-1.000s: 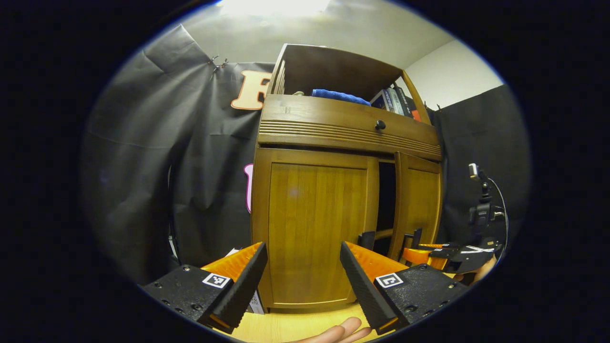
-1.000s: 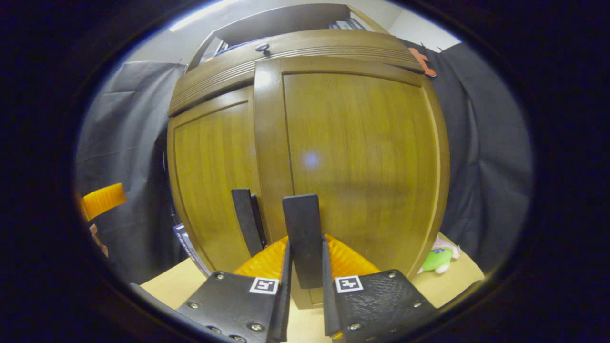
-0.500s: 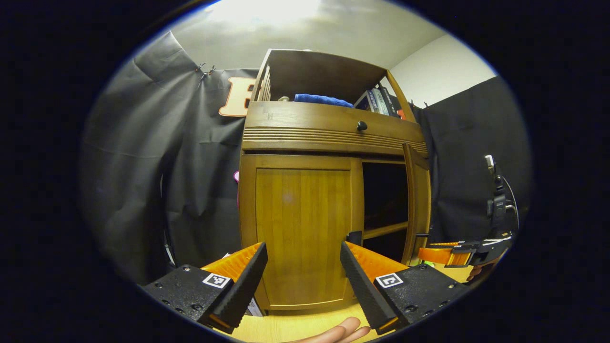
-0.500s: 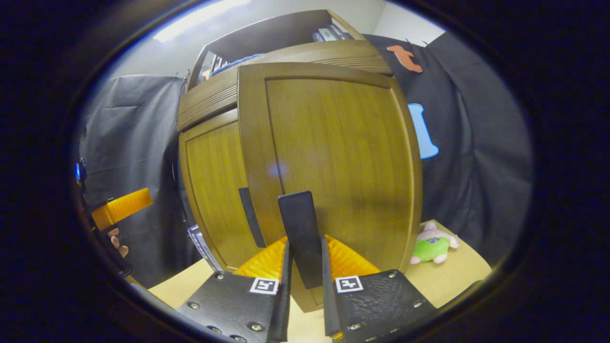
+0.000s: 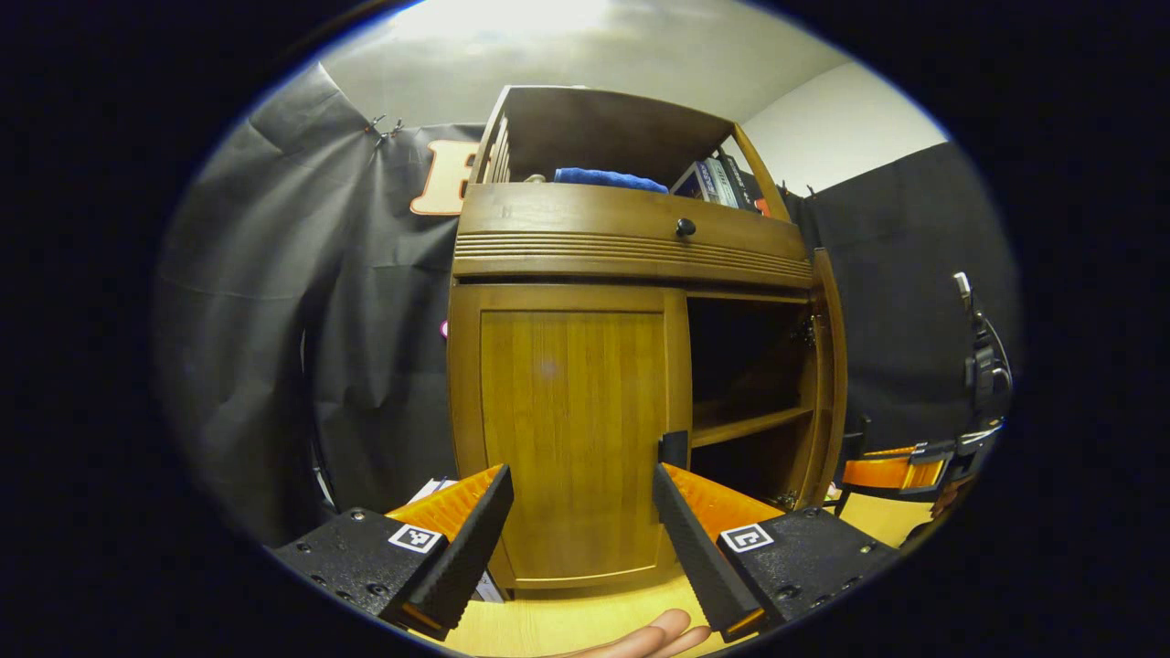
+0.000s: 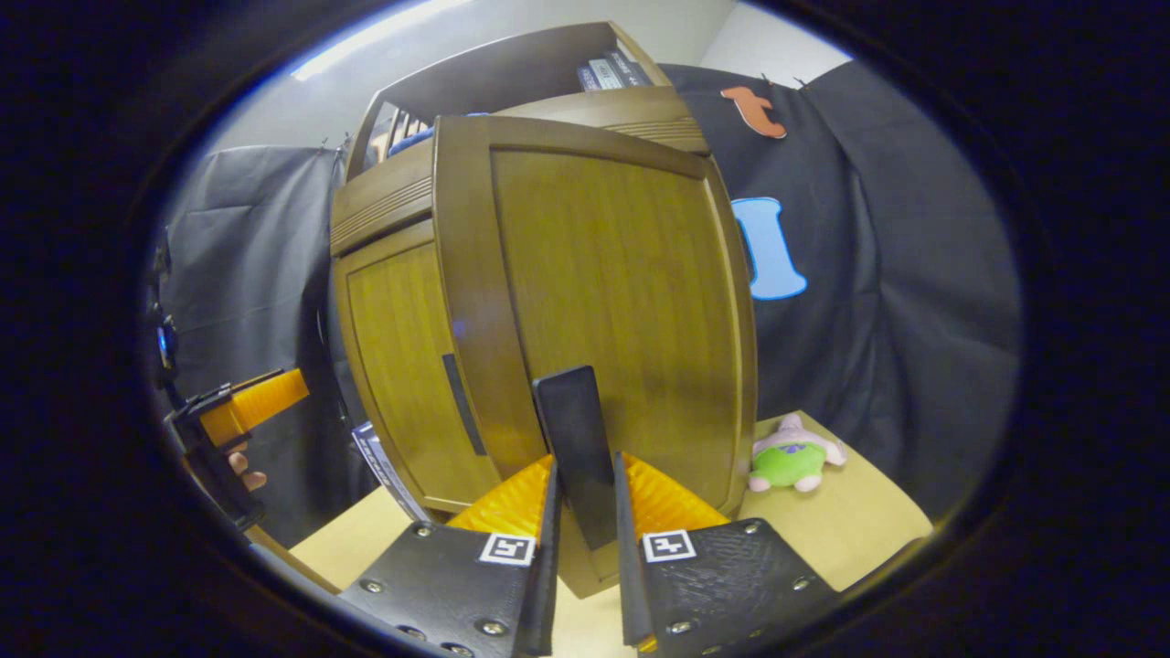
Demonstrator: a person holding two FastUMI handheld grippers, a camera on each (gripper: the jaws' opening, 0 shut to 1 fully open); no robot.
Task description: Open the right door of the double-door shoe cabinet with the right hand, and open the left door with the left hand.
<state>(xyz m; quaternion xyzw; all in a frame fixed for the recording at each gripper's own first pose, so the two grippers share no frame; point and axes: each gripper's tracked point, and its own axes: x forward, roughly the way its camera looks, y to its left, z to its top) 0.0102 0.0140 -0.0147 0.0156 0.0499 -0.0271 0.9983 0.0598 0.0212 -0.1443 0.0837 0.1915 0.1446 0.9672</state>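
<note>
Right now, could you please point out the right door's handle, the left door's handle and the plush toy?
right door's handle [image 6: 574, 429], right gripper view, upper flat face.
left door's handle [image 5: 674, 449], left gripper view, middle.
plush toy [image 6: 792, 462], right gripper view, green body.

A blue cloth [image 5: 599, 177] and books [image 5: 717, 181] are kept on the top shelf, a plush toy [image 6: 793, 453] is laid on the table [image 6: 850, 521]

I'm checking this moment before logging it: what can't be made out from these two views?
- Left gripper view: inside the cabinet, the space above and below the shelf is too dark to show any contents.
- Left gripper view: the right gripper is small at the edge, its fingertips behind the right door.
- Right gripper view: the right door hides the interior; the handle hides the pad contact.
</note>
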